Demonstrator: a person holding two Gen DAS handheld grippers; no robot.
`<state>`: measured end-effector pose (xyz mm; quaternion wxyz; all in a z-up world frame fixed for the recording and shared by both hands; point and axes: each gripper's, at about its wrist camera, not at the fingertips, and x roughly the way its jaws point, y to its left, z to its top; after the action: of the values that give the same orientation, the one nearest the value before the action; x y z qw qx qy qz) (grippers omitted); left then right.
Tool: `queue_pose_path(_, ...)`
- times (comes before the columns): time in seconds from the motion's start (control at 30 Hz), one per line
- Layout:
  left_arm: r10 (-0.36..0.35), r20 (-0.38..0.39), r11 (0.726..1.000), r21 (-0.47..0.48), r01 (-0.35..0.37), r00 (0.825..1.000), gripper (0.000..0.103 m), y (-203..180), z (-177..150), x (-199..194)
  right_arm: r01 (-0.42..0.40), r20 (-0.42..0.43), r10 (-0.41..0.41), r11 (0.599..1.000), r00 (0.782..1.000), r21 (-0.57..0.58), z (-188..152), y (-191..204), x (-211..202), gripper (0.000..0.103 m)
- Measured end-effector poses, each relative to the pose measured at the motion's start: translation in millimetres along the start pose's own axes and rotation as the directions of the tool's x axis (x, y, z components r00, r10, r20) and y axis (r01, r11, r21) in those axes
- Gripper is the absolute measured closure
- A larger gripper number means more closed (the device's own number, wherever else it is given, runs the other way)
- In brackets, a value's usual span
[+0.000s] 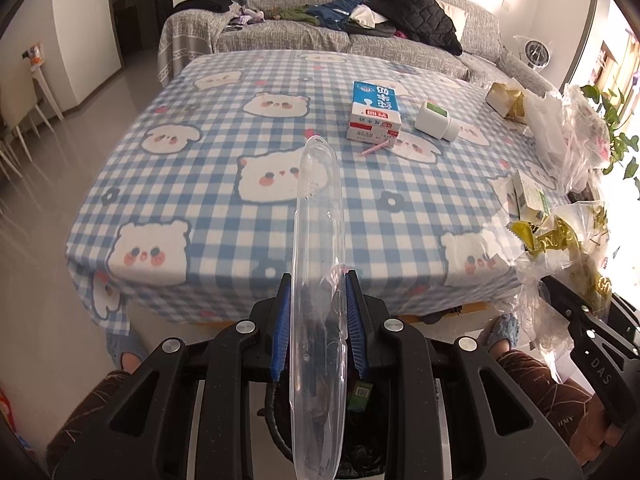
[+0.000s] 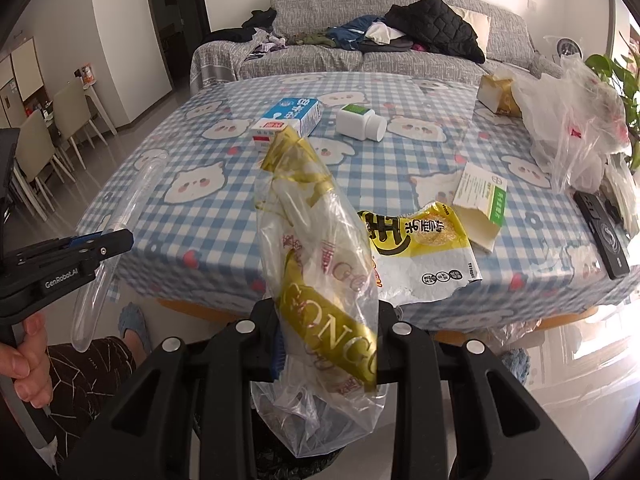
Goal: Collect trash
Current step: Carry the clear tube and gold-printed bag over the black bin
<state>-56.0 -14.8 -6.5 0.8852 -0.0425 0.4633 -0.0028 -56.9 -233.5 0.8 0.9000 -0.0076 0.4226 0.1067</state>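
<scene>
My left gripper [image 1: 319,280] is shut on a long clear plastic case [image 1: 318,208] that stands up between its blue pads. It hangs over a black-lined trash bin [image 1: 276,412] in front of the table. My right gripper [image 2: 326,308] is shut on a crumpled clear wrapper with gold bands [image 2: 320,264]. In the right wrist view the left gripper [image 2: 120,240] and the clear case [image 2: 124,208] show at the left. On the checked tablecloth [image 1: 208,184] lie a blue milk carton [image 1: 375,110], a white bottle [image 1: 436,120], a yellow snack bag [image 2: 420,248] and a torn green-white box [image 2: 480,200].
A pink straw [image 1: 374,148] lies by the carton. Plastic bags [image 2: 572,120], a gold box [image 2: 498,94] and a black flat device [image 2: 604,236] crowd the table's right side. A grey sofa [image 1: 360,40] with clothes stands behind. The person's legs and slippers [image 1: 124,344] are near the bin.
</scene>
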Motion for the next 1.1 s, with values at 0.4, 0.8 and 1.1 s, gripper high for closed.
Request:
queue_pose_path(0.4,-0.008,-0.019,1.000,0.008,0.009,1.000,0.078,-1,-45,-14,0.008,-0.025,-0.008,1.000,1.000,0.011,-41,7,-13,0.076)
queue_pose_path(0.8,-0.024,-0.070,1.000,-0.018,0.023,0.997,0.078,14,-105,-19,0.024,-0.066,-0.023,1.000,0.998,0.018,-88,19,-18,0.076)
queue_pose_path(1.1,-0.029,-0.121,0.999,-0.024,0.026,0.992,0.078,17,-147,-9,0.025,-0.092,-0.026,1.000,0.995,-0.004,-115,39,-8,0.076)
